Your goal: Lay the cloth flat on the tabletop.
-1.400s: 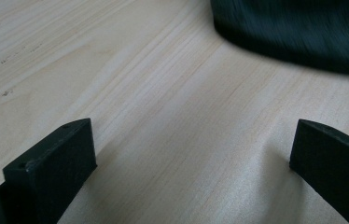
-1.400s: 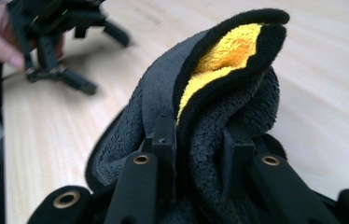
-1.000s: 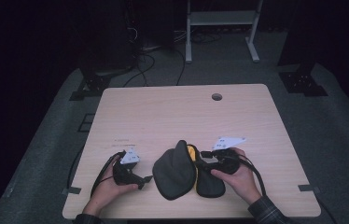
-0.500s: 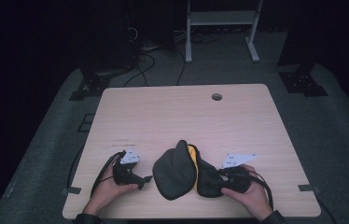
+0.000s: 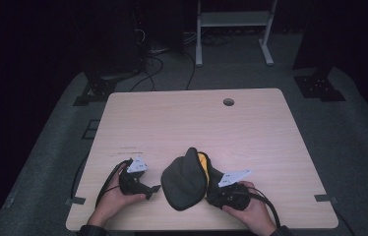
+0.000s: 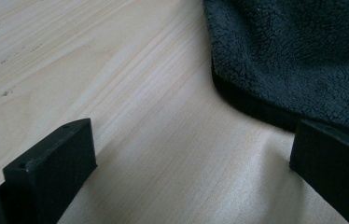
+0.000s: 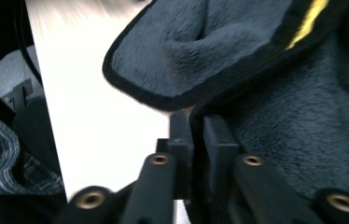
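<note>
High view: a dark grey fleece cap with yellow lining lies at the lower middle of the pale wooden tabletop, between the left gripper and the right gripper.

Left gripper view: the jaws stand wide apart on bare wood, fleece at upper right.

Right gripper view: the jaws are pinched on the cap's dark edge.

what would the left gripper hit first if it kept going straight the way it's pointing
Probably the dark fleece item. The left gripper is open over bare table, and the fleece edge already sits just ahead of one jaw; depth is hard to judge.
</note>
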The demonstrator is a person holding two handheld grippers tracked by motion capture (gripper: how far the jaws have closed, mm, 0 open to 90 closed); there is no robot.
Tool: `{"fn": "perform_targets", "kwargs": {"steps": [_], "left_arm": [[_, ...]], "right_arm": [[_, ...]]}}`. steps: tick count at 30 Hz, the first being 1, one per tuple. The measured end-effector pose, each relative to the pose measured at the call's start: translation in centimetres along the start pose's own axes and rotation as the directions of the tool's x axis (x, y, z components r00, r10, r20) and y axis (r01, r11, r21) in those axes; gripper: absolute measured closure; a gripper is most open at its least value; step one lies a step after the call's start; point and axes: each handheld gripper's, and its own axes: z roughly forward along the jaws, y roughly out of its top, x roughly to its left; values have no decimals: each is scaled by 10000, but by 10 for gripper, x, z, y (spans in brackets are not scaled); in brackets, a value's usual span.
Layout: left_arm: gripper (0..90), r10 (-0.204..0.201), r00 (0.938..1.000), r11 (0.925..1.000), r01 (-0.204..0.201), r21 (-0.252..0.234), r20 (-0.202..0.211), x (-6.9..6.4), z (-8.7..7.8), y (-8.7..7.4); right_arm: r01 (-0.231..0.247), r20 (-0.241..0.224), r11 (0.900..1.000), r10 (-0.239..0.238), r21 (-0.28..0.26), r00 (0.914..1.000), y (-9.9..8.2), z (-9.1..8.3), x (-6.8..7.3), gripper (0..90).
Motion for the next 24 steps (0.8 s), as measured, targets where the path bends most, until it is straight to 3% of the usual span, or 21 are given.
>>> {"fn": "perform_targets", "kwargs": {"steps": [2, 8, 16, 18, 24], "left_arm": [[0, -7, 10000, 10000, 7, -6, 1, 0, 0, 0], [0, 1, 10000, 10000, -1, -8, 3, 0, 0, 0], [4, -92, 9999, 9999, 93, 100, -54, 1, -2, 2], [78, -256, 9995, 9993, 260, 263, -159, 2, -3, 6], [132, -631, 9970, 9947, 664, -790, 438, -2, -9, 27]], "right_arm": [[-99, 46, 9999, 100, -142, 9999, 2, -5, -1, 851], [-305, 534, 9885, 389, -1484, 9978, 12, -42, -17, 863], [-693, 1125, 9717, 967, -2258, 9889, 13, -71, -43, 864], [-716, 1255, 9697, 1032, -2337, 9867, 12, -75, -49, 864], [-837, 1299, 9674, 1173, -2392, 9846, 10, -79, -56, 864]]}}
